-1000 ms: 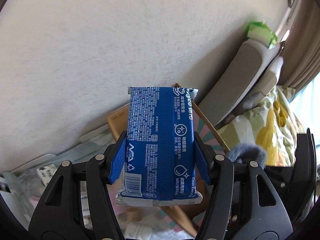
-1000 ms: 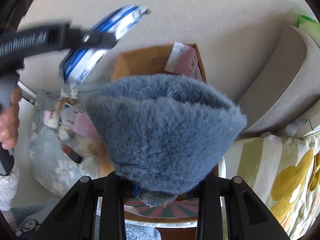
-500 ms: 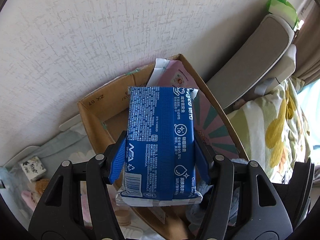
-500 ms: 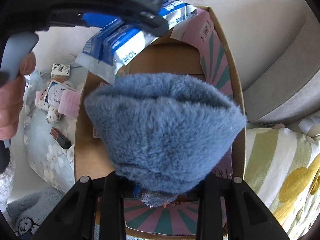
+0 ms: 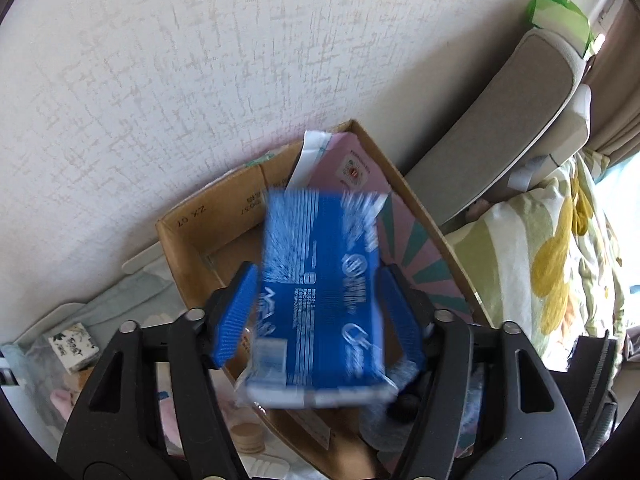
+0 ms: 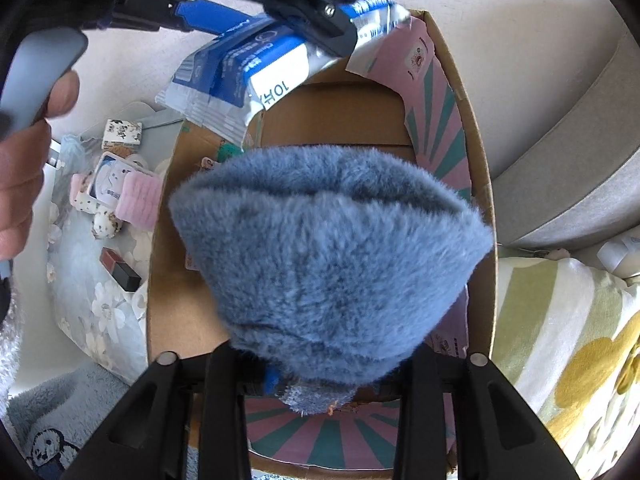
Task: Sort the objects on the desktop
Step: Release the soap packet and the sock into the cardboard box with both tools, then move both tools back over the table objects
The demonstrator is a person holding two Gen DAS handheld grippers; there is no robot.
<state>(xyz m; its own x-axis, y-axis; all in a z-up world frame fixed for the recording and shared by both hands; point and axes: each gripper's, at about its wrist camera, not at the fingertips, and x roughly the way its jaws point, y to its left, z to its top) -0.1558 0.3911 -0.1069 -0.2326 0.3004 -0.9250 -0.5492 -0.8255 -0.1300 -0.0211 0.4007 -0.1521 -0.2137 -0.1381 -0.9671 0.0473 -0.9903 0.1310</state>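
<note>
White textured wall backs the cardboard box (image 5: 188,240). Left tool (image 5: 320,312) has just spread its fingers; the blue wipes pack (image 5: 320,292), blurred, drops boxward. Right tool (image 6: 320,376) clamps a fluffy blue cloth (image 6: 328,256) over it.

The left gripper (image 5: 318,316) is reaching toward the far side, its blue pads (image 5: 234,320) standing parted on either side of a blue pack (image 5: 320,292) that is blurring between them. The left hand (image 6: 20,184) is wrapping the grip at the left edge of the right wrist view. The right gripper (image 6: 320,368) is pointing forward just nearer, clamping a fluffy blue-grey item (image 6: 332,264).
</note>
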